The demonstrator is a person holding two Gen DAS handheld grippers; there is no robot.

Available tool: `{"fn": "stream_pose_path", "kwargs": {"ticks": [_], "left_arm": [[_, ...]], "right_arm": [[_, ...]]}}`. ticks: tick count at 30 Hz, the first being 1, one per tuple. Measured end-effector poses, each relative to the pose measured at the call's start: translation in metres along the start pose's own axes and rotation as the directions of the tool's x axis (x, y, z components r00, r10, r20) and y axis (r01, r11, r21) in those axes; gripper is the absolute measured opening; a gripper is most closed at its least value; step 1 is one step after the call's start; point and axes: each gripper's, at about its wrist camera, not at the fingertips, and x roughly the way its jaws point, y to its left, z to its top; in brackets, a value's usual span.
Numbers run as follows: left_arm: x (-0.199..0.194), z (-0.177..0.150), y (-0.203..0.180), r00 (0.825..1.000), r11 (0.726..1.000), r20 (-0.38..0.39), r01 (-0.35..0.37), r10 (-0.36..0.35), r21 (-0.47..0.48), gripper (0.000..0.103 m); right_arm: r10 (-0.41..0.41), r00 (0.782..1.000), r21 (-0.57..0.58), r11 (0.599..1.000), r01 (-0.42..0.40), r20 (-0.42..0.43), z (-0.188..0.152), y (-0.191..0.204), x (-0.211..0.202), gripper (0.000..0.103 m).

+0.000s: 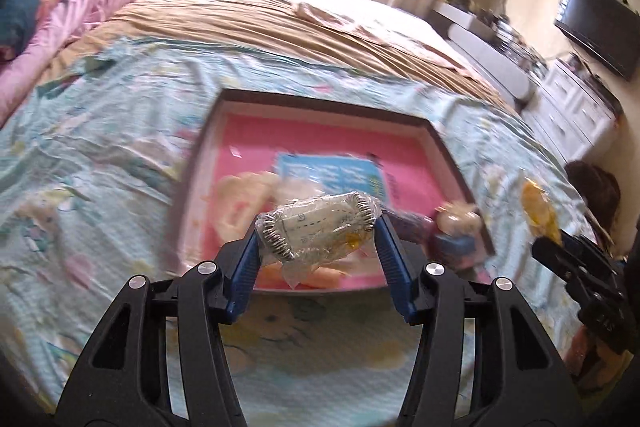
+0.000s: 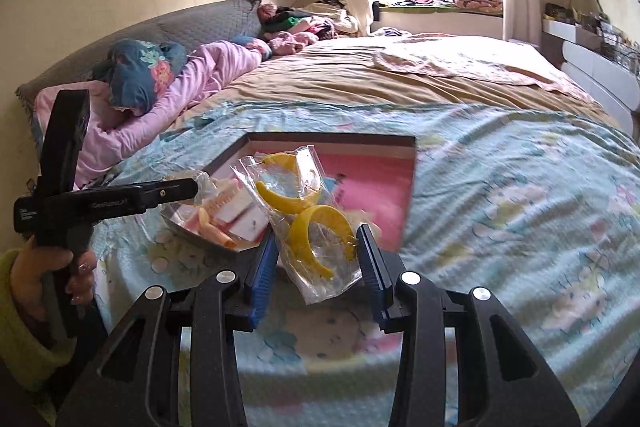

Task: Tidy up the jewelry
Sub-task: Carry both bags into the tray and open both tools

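Above a bed, the left claw (image 1: 318,233) pinches a clear plastic packet holding a silver coiled bracelet (image 1: 316,227); the right claw (image 2: 318,251) clamps a clear bag of yellow crescent hoop earrings (image 2: 308,223). Just beyond both lies a dark-rimmed, pink-lined shallow box (image 1: 332,139) on the pale blue cartoon-print bedspread (image 2: 500,195).

Both tongs (image 1: 318,227) (image 2: 318,243) clamped (blue-tipped).
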Motion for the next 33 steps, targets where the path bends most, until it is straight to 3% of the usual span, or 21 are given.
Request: {"fn": "stream_pose_path", "kwargs": {"ticks": [9, 33], "left_arm": [[0.008, -0.001, 0.04, 0.999, 0.997, -0.008, -0.053, 0.053, -0.063, 0.047], [0.026, -0.014, 0.049, 0.996, 0.998, -0.066, -0.067, 0.066, -0.008, 0.047]], "right_arm": [[0.038, 0.999, -0.045, 0.998, -0.039, -0.022, 0.016, 0.027, 0.033, 0.038], [0.063, 0.992, -0.099, 0.992, -0.074, -0.112, 0.016, 0.061, 0.091, 0.038]]}}
